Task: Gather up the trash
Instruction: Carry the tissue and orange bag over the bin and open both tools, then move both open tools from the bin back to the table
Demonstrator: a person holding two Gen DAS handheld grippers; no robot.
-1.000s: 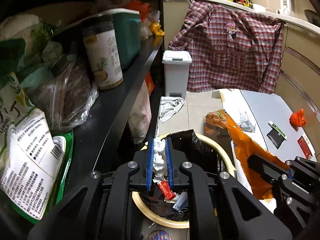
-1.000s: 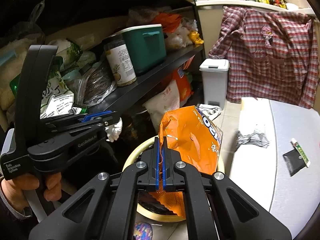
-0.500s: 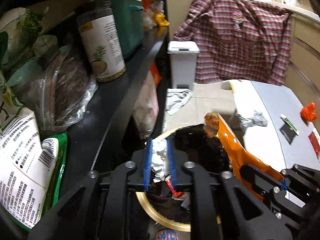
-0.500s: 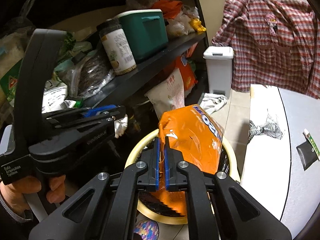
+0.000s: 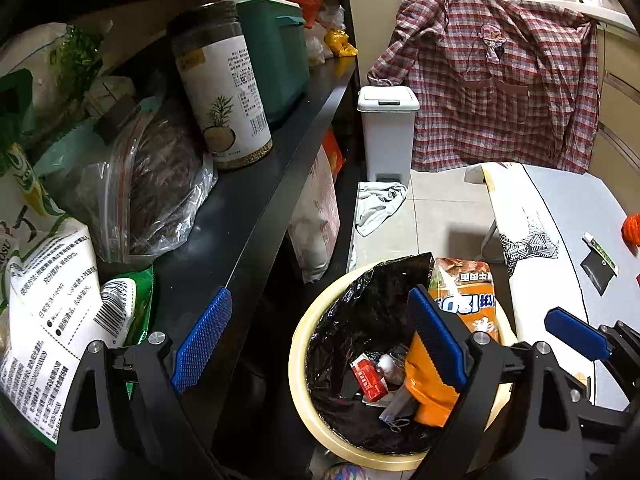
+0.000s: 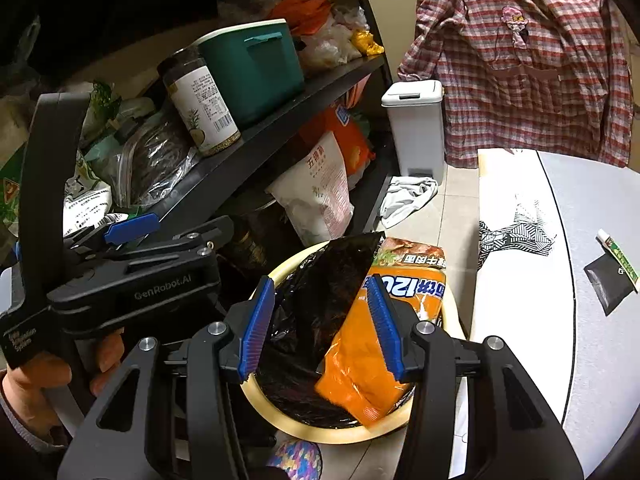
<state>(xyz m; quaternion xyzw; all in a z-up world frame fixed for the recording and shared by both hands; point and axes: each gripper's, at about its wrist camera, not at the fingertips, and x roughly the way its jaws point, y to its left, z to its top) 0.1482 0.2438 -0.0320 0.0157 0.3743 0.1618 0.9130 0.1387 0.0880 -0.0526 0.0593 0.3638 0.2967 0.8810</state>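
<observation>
A cream bin (image 5: 298,364) lined with a black bag stands on the floor below both grippers; it also shows in the right wrist view (image 6: 280,274). An orange snack bag (image 5: 464,304) leans inside it at the right rim, also seen in the right wrist view (image 6: 368,356). A red packet (image 5: 370,376) and small scraps lie at the bottom. My left gripper (image 5: 318,340) is open and empty above the bin's left side. My right gripper (image 6: 320,324) is open and empty right above the bin. The white wad is not clearly visible.
A black shelf (image 5: 256,200) crowded with a jar (image 5: 222,92), a green box and food bags runs along the left. A white pedal bin (image 5: 386,132) and a plaid shirt (image 5: 500,96) stand behind. A white table (image 6: 560,280) with a black sachet (image 6: 608,280) is at right.
Both grippers have opened. The left let go of the white crumpled wad and the right let go of the orange snack bag, which now rests in the bin.
</observation>
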